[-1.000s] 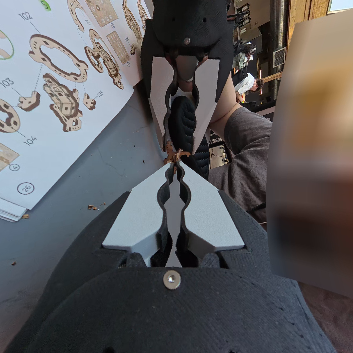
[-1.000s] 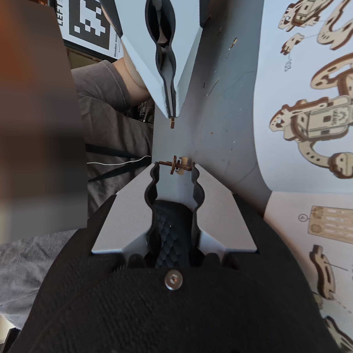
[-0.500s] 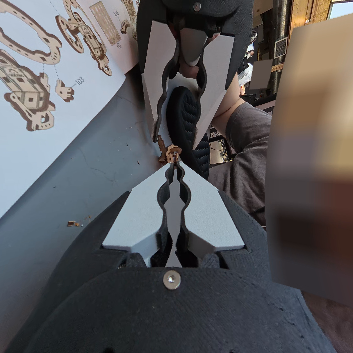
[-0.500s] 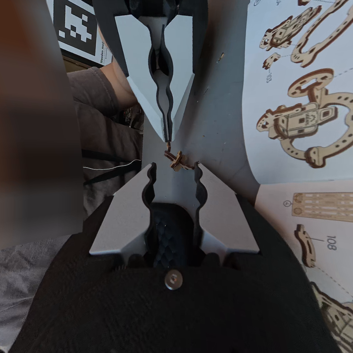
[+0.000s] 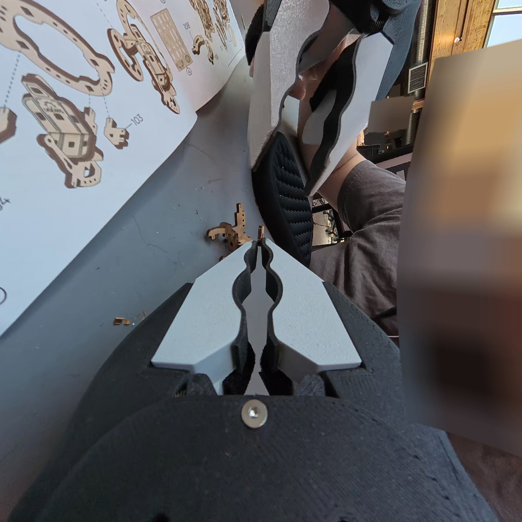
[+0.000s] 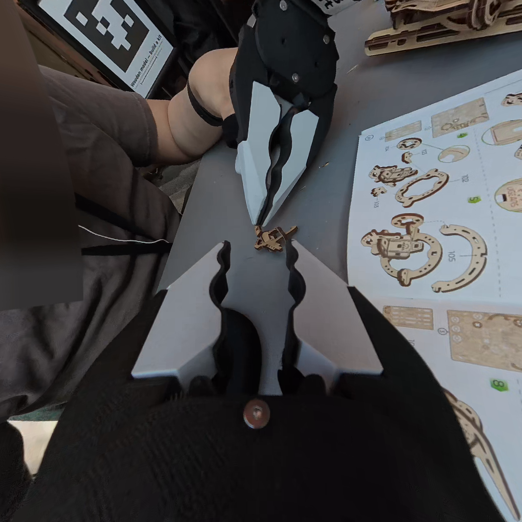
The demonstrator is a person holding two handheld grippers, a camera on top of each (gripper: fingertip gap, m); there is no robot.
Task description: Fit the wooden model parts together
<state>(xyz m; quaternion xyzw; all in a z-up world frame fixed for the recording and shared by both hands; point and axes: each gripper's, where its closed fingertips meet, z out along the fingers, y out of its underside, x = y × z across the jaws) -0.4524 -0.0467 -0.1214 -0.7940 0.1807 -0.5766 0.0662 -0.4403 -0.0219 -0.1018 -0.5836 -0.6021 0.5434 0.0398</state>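
Left tool [image 5: 259, 242] nearly together, pinching a tiny wooden peg [image 5: 261, 231] at its tips. Right tool [image 6: 257, 245] wide apart, holding nothing. The small wooden subassembly [image 6: 271, 240] lies on the grey bench [image 6: 322, 197] — just beyond the right tool's tips, touching the peg by the left tool's tips. Instruction sheet [image 6: 440, 226] on the right; finished wooden model [image 6: 440, 25] at far right.

Two wrist cameras face each other at close range over a grey table [image 5: 118, 268]: each looks forward past its own fingertips at the opposing gripper, and both frame the small wooden assembly [image 5: 230, 231] [image 6: 271, 238] and instruction sheet [image 6: 423, 226] alongside.
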